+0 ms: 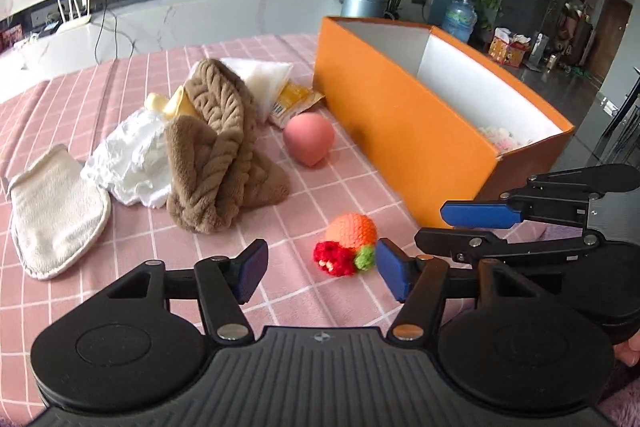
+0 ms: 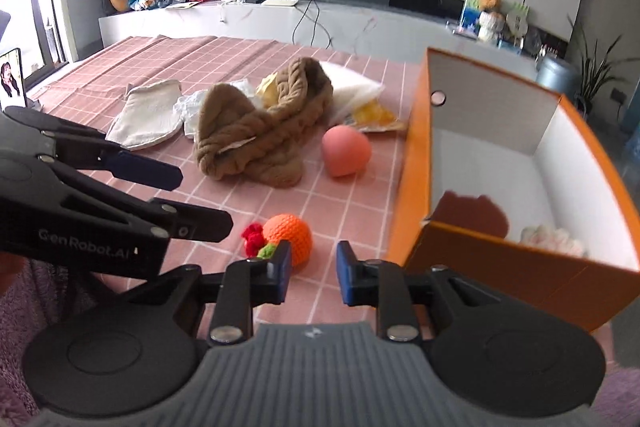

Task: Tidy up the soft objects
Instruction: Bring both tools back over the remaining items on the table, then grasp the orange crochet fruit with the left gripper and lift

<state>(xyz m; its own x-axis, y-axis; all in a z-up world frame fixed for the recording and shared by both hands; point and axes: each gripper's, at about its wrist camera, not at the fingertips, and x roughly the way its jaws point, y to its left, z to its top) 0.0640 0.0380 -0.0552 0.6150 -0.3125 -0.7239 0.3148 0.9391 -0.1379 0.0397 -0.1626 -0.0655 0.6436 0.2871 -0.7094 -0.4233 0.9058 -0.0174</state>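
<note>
Left gripper (image 1: 322, 269) hanging wide, framing crocheted orange (image 1: 352, 229) as likely pick for orange box (image 1: 400, 131); right gripper (image 2: 313, 273) hovering narrow, empty

Bright, soft daylight all round; fisheye bending at the edges, slight blur along the orange box (image 1: 420, 131), faint shadows.

Two hand-held grippers angling downward, side by side

The left gripper (image 1: 322, 269) is tilting down with its blue-padded jaws standing wide apart and nothing pressed between them; the right gripper (image 2: 313, 273) is pointing down at a similar slant just beside it, its jaws sitting closer together with a clear gap and gripping nothing, a fingertip (image 1: 628, 355) showing behind its body
</note>
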